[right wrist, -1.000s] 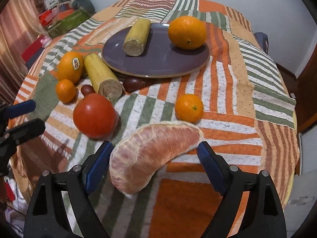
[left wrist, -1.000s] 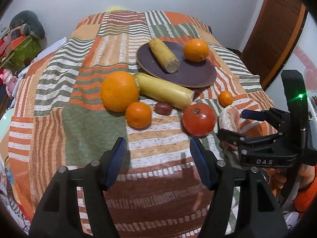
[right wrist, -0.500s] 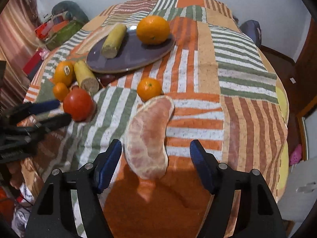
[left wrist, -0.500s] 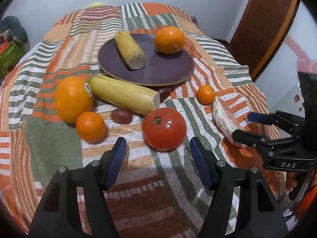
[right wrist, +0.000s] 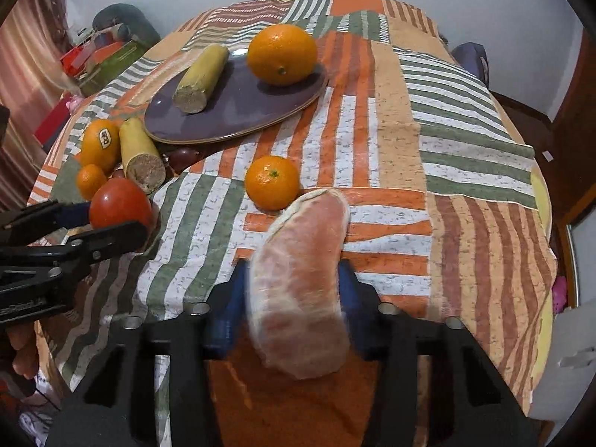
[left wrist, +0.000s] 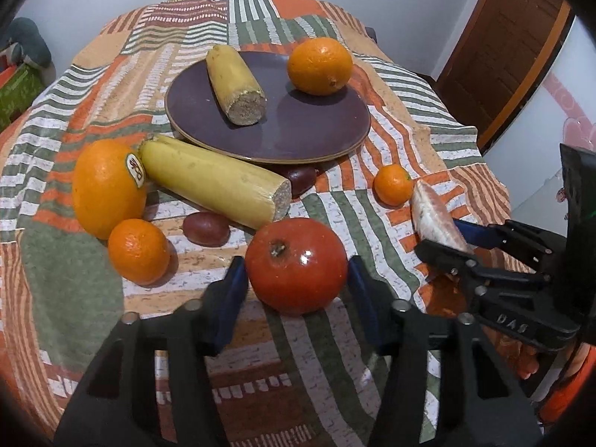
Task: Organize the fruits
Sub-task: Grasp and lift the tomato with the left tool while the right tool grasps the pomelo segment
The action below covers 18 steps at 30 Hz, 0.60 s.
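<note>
A purple plate [left wrist: 298, 130] holds a cut banana piece [left wrist: 234, 83] and an orange [left wrist: 319, 65]. On the cloth lie a big stickered orange [left wrist: 106, 186], a long banana piece [left wrist: 216, 182], two tangerines [left wrist: 138, 250] [left wrist: 393, 184], two grapes [left wrist: 205, 228] and a red tomato [left wrist: 296, 265]. My left gripper [left wrist: 296, 279] has its jaws on both sides of the tomato, touching it. My right gripper [right wrist: 292, 298] is shut on a peeled pomelo segment [right wrist: 301, 279], also seen in the left wrist view [left wrist: 434, 218].
The round table wears a striped patchwork cloth [right wrist: 428, 119] that hangs over its edges. A brown door [left wrist: 514, 44] stands at the far right. Boxes and a plush toy [right wrist: 108, 48] lie beyond the table's left side.
My left gripper moved forward and closed around the tomato. My right gripper closed on the pomelo segment, which had lain loose between open jaws.
</note>
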Tool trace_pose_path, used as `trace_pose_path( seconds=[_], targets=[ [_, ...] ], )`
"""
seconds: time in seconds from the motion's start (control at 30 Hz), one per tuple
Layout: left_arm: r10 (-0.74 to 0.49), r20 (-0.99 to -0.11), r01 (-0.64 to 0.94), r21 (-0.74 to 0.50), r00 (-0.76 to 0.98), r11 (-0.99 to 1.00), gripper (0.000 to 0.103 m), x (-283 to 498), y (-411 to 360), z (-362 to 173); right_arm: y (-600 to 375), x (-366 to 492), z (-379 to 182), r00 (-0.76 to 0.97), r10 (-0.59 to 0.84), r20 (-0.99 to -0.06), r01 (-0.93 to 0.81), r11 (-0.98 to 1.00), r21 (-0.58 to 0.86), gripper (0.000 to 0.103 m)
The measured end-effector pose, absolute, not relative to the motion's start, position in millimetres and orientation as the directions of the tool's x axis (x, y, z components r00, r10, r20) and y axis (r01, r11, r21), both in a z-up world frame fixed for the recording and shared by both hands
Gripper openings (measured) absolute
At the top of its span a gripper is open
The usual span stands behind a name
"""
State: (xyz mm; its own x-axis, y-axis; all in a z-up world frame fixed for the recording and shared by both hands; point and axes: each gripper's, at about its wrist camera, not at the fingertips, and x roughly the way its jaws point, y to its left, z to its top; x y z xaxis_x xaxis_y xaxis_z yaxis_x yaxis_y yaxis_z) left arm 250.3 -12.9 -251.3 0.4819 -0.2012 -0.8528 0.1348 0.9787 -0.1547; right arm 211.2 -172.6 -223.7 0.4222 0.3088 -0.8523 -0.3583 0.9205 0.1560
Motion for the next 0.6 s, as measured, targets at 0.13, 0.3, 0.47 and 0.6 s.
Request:
trace_pose_path(
  seconds=[0.13, 0.3, 0.47, 0.6],
  targets=[
    [-0.198, -0.849, 0.146, -0.144, 0.490, 0.979, 0.049, 247, -14, -250, -181, 209, -220, 0.421, 0.330, -0.845, -0.345, 0.920, 0.187, 0.041],
    [-0.201, -0.843, 0.145, -0.148, 0.499, 0.978, 0.048, 241, -10, -244, -180, 203, -208, 0.447, 0.331, -0.831, -0.352, 0.919, 0.176, 0.041],
    [-0.196, -0.815, 0.135, -0.146, 0.545, 0.980, 0.048, 232, -1, -223, -179, 202, -183, 0.495, 0.343, -0.798, -0.369, 0.915, 0.164, 0.041],
    [-0.188, -0.791, 0.124, -0.142, 0.583, 0.982, 0.048, 229, 7, -205, -175, 206, -164, 0.533, 0.350, -0.771, -0.387, 0.911, 0.146, 0.041]
  ],
)
